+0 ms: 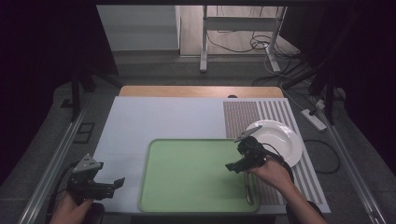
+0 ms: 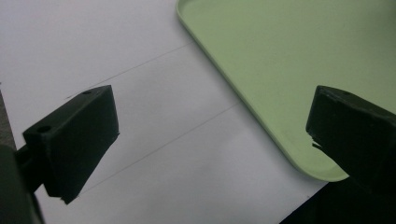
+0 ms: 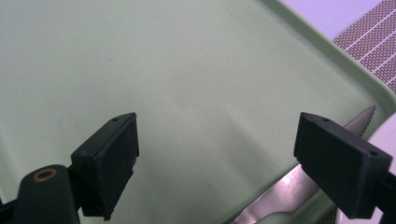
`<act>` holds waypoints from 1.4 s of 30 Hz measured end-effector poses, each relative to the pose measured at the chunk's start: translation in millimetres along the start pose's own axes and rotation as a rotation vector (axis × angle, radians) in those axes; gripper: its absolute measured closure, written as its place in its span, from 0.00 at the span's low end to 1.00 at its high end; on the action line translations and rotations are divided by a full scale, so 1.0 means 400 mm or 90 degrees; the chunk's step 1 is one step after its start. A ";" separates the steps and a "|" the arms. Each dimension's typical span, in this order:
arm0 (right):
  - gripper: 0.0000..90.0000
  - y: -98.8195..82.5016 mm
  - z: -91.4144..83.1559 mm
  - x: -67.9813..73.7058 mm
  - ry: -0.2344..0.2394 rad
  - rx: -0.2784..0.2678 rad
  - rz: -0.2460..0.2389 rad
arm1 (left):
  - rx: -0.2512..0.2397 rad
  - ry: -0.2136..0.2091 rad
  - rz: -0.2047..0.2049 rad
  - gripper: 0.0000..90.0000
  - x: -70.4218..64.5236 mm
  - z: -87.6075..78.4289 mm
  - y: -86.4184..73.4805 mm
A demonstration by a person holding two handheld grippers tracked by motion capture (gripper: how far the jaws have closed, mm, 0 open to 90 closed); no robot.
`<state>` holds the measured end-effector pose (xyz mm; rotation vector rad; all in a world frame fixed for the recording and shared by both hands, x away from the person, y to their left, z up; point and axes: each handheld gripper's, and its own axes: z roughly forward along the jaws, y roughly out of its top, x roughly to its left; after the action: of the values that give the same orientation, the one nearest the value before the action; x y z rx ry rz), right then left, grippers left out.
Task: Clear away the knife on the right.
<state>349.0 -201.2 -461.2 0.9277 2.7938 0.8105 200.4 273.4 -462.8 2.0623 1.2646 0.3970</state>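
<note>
A pale green tray (image 1: 187,177) lies on the white table top near the front edge. A silver knife (image 1: 249,187) rests on the tray along its right rim, and a white plate (image 1: 280,140) sits just beyond that rim. My right gripper (image 1: 236,165) hovers over the tray's right part, open; in the right gripper view (image 3: 215,158) its jaws stand wide apart over bare tray (image 3: 163,70), with the serrated knife (image 3: 280,193) lying below the right-hand jaw. My left gripper (image 1: 117,183) is open beside the tray's left edge, over the white surface (image 2: 210,135), with nothing between the jaws.
A striped brown-and-white placemat (image 1: 261,114) lies under the plate at the table's right. White table surface (image 2: 140,70) stretches left of the tray (image 2: 280,60). A wooden strip (image 1: 201,91) runs along the far edge, with desk legs and cables on the floor behind.
</note>
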 end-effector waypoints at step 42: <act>0.00 -0.129 -0.102 0.006 -0.080 -0.093 0.047 | -0.002 -0.004 -0.006 0.03 0.003 -0.001 0.000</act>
<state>309.9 -253.4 -452.7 1.0238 2.5693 0.9179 200.7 274.7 -462.8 2.0535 1.2684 0.3882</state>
